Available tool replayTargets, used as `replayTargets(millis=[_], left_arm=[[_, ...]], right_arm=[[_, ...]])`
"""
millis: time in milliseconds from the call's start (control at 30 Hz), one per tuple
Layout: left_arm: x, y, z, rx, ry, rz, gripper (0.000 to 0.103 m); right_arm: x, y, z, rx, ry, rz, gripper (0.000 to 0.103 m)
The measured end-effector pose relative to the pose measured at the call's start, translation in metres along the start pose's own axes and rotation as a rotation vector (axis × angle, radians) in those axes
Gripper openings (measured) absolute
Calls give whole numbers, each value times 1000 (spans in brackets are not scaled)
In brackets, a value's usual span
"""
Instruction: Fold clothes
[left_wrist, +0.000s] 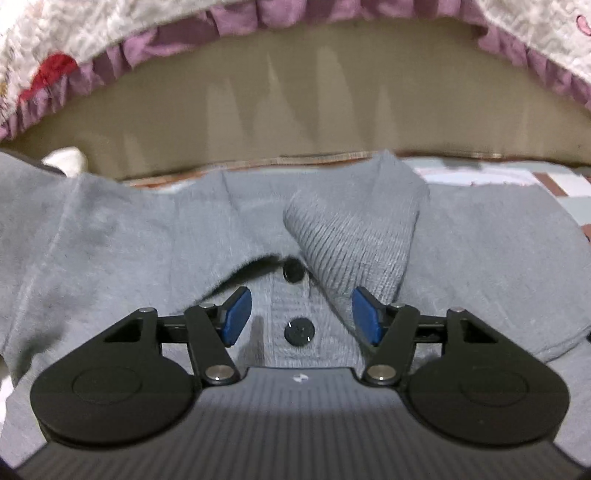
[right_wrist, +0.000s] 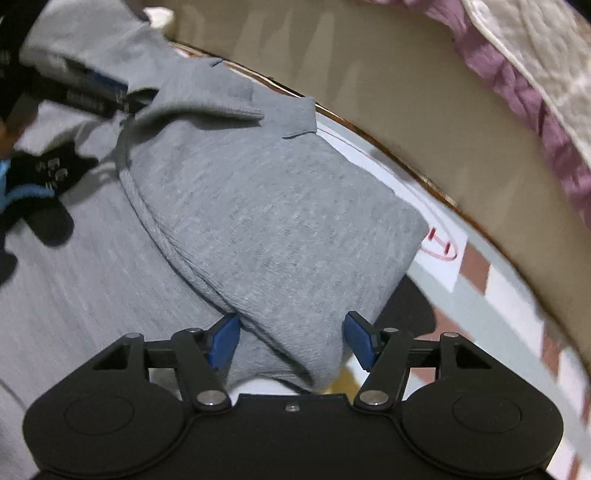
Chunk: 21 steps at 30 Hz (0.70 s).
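A grey polo shirt (left_wrist: 110, 236) lies spread on a patterned sheet. In the left wrist view its ribbed collar (left_wrist: 354, 236) is folded over, and two dark buttons (left_wrist: 299, 331) show on the placket. My left gripper (left_wrist: 301, 318) hovers open over that placket, its blue pads either side of the lower button and gripping nothing. In the right wrist view a folded-over sleeve and shoulder of the shirt (right_wrist: 273, 221) runs down between the blue pads of my right gripper (right_wrist: 291, 341). Those jaws stand open, and the cloth lies loosely between them.
The patterned sheet (right_wrist: 491, 288) ends at a trimmed edge (left_wrist: 295, 159), with a tan surface (left_wrist: 314, 107) beyond it. A white quilt with a purple ruffle (left_wrist: 166, 40) hangs further back. A blurred hand in a black glove (right_wrist: 48, 173) shows at the left of the right wrist view.
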<state>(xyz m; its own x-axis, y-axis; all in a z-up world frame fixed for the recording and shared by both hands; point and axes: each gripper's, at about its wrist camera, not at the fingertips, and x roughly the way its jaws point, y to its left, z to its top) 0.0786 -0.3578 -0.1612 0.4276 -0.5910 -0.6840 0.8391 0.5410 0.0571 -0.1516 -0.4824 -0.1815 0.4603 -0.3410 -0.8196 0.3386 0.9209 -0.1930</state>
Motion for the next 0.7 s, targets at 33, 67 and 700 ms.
replayTargets(millis=[33, 67, 700], left_arm=[[-2, 2, 1, -13, 15, -15, 60], [-8, 4, -1, -37, -4, -14, 60], [15, -48, -4, 313, -142, 105, 70]], right_arm=[[-1, 0, -1, 25, -2, 17, 67], [-1, -1, -2, 52, -6, 28, 67], [15, -22, -22, 538, -88, -11, 69]])
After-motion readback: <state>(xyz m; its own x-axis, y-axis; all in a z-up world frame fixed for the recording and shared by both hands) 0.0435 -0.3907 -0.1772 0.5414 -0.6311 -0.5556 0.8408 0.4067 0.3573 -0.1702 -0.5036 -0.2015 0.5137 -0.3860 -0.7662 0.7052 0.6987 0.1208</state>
